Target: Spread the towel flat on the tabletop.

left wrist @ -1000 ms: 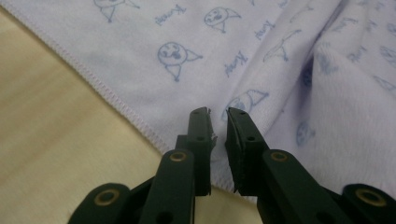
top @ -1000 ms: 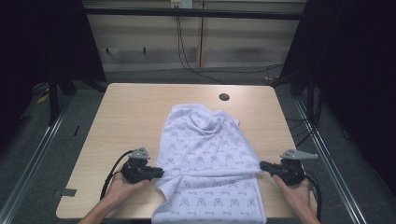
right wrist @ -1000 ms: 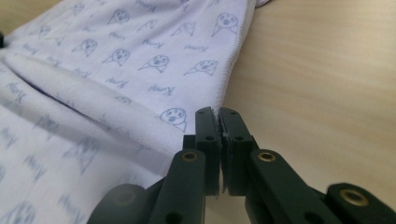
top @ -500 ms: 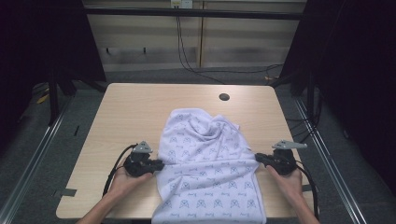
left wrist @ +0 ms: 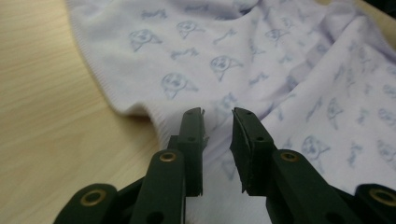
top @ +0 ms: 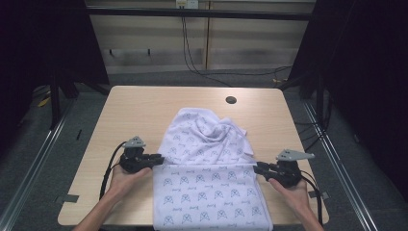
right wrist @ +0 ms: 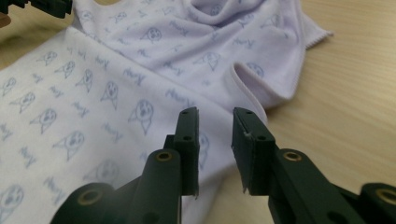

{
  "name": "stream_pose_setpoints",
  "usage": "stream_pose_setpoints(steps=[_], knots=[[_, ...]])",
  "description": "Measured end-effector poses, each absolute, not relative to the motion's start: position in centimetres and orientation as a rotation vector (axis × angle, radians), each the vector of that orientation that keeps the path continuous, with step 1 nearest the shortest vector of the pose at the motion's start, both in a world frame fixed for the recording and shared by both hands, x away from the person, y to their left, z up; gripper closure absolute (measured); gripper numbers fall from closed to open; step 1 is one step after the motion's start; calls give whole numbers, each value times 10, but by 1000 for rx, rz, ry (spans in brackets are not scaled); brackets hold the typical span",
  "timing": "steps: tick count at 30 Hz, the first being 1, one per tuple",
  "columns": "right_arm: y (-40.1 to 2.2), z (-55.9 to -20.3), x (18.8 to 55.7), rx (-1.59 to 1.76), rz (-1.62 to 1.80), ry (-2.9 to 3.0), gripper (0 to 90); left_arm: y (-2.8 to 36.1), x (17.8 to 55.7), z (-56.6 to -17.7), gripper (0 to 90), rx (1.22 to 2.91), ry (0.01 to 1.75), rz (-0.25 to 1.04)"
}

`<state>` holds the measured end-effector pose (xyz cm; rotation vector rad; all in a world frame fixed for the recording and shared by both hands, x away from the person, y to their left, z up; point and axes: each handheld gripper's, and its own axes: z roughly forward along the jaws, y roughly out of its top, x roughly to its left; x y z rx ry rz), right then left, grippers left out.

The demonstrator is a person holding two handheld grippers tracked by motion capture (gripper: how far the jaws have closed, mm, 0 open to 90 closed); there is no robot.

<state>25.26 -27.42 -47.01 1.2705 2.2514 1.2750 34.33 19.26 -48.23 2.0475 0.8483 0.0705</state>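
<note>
Now that both sets of fingers have parted and let go, your left gripper (top: 156, 159) and right gripper (top: 259, 168) flank the patterned garment (top: 207, 187), folded and draping off the desk (top: 144, 110).

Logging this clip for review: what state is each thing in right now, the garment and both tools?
Garment: lying on the table, near part flat and hanging over the front edge, far part bunched in folds.
Left tool: open, jaws apart at the garment's left edge, gripping nothing.
Right tool: open, jaws apart at the garment's right edge, gripping nothing.
</note>
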Motion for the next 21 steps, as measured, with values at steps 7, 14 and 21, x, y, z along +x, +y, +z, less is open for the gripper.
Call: stream_pose_setpoints(steps=[7, 14, 21], knots=[[-234, -487, 310, 1247, 1135, 2343, 749, 169, 365, -499, 691, 2118, 873, 75], [-248, -495, 282, 1291, 999, 2381, 719, 179, 344, -502, 678, 2147, 834, 18], [-272, -495, 221, 1323, 1020, 2415, 709, 173, 298, -496, 709, 2244, 700, -59]])
